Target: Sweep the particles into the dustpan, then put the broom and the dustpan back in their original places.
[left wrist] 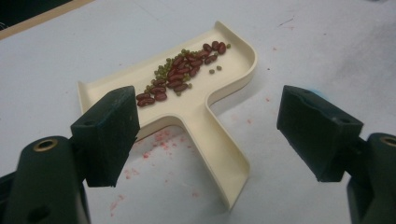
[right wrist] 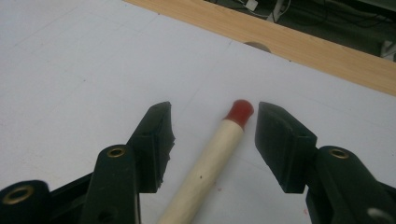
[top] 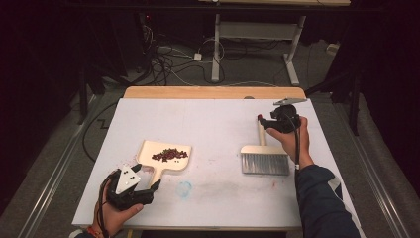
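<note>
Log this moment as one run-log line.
left gripper: open, astride dustpan handle | right gripper: open, astride brush handle | beans: in dustpan

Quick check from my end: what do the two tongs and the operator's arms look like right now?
Both tongs, left and right, are black with chunky rubbery pads, brass-coloured rivets and a grey three-cornered plate on top. A black cable trails from the right one. The right arm wears a dark navy sleeve.

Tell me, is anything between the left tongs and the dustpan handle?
Nothing visible is. The left tongs are open, and the cream dustpan points its handle at the gap between their jaws. The beans lie farther back in the pan.
</note>
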### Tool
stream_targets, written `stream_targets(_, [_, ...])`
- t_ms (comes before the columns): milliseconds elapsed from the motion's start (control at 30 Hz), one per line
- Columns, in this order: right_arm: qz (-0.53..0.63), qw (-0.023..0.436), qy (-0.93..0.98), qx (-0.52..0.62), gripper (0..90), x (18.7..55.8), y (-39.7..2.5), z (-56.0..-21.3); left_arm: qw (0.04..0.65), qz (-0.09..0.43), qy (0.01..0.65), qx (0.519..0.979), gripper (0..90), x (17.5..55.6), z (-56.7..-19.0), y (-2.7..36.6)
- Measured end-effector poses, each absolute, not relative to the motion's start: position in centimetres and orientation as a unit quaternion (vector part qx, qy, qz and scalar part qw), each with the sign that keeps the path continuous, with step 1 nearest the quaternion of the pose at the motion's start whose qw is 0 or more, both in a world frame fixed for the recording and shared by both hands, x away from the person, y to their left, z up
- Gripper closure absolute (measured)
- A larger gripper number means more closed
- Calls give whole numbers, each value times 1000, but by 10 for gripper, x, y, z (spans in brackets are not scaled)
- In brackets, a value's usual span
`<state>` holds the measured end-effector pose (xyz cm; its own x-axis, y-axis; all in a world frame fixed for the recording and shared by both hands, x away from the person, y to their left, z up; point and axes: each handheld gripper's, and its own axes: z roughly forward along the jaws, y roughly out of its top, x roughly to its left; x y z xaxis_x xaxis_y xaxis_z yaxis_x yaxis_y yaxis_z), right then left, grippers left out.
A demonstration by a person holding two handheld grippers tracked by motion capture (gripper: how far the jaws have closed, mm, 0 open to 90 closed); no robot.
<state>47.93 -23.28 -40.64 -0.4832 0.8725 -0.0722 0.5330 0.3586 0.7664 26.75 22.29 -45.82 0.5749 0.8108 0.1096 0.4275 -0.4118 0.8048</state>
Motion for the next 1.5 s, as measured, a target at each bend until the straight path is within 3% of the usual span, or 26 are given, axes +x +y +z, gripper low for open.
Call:
stream_targets(900, [409,259,777,402,415,439,-218,-399,369,250,371,814,202,274,-463,220])
stream_targets(1200, [419,264,775,393,375,432,-219,-396,357,253,359,825,202,271,-465,216])
stream_targets(1500, [434,278,762,391,278,426,-220,-390,355,249,353,829,200,273,-467,215])
